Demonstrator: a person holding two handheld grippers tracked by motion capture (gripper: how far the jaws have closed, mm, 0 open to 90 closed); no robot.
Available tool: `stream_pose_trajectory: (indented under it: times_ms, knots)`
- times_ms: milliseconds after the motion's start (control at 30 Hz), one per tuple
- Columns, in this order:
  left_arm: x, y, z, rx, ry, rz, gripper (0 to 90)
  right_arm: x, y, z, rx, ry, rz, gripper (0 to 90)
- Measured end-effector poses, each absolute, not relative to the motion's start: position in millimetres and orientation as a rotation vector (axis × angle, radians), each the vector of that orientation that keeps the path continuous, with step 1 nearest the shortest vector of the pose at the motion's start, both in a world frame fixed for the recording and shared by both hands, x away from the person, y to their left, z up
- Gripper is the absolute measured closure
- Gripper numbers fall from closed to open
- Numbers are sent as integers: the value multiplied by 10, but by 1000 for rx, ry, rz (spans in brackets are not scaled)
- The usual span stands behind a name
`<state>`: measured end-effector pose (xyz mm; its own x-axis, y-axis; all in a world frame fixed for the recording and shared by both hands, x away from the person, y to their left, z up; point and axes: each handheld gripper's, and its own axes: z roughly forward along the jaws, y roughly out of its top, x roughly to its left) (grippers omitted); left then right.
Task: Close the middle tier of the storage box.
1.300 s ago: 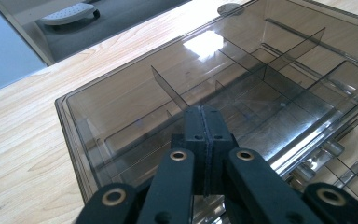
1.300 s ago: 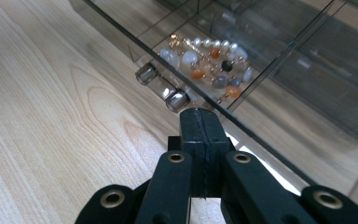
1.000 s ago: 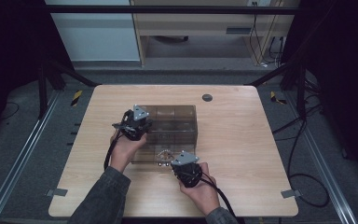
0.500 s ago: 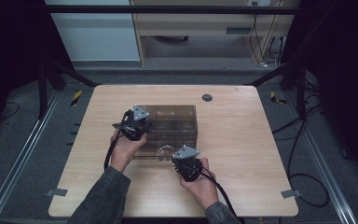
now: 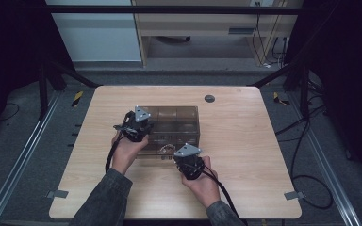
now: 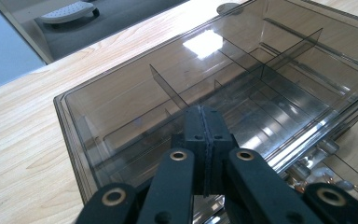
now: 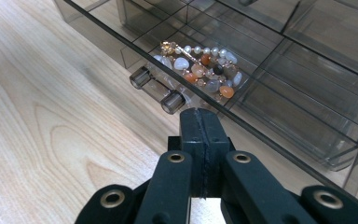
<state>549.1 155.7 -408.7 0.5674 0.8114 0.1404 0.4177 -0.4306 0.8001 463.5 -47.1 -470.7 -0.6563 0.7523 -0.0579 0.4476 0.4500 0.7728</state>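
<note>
Inside clear organizer box (image 7: 279, 88) — beaded bracelet (image 7: 200, 70)

Floor (image 5: 23, 122): grey carpet, cables at right.
Table (image 5: 254, 141): light wood.
Desk (image 5: 193, 23): pale wood, beyond table.

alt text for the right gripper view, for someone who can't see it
The right gripper, jaws shut, points at a smoky clear plastic organizer box on a wooden table. A beaded bracelet lies in a drawer behind two cylindrical knobs.
</note>
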Motion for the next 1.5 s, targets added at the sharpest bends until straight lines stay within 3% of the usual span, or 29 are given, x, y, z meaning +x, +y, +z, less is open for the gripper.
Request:
stream_pose_trajectory:
  times_ms: [1500]
  knots:
    - [5490, 1545, -4085, 2063, 972, 667, 898, 4901, -537, -4776, 1083, 2292, 1062, 900]
